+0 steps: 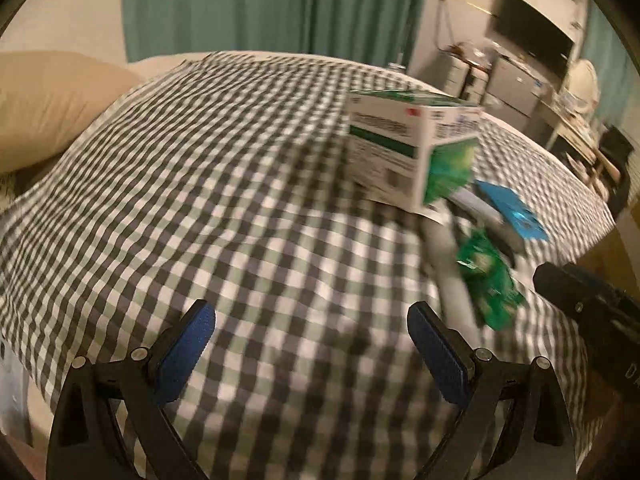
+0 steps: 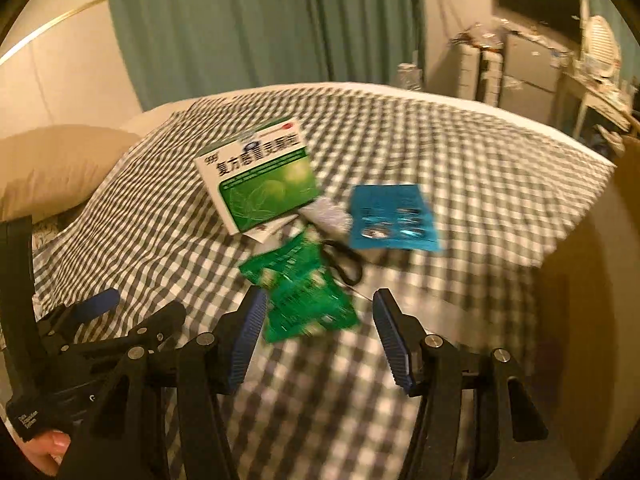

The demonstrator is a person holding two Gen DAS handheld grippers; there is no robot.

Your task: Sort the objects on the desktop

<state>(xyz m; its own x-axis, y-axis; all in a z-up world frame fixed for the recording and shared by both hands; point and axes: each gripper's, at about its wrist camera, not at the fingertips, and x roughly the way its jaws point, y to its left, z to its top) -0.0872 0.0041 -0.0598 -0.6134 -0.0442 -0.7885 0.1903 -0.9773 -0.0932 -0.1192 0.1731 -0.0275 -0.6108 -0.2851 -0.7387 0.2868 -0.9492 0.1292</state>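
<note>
Jaws of both grippers stand spread with nothing between them: the left gripper (image 1: 311, 346) hovers over bare checked cloth (image 1: 224, 184), and the right gripper (image 2: 318, 334) hangs just short of the green sachets (image 2: 304, 292). Both views are blurred. On the checked bed cover the things lie in one cluster: a green-and-white medicine box (image 2: 262, 178) tilted on edge, the sachets just in front of it, a blue blister card (image 2: 394, 216) beside them, and a dark looped item (image 2: 344, 262) between, too blurred to name.
</note>
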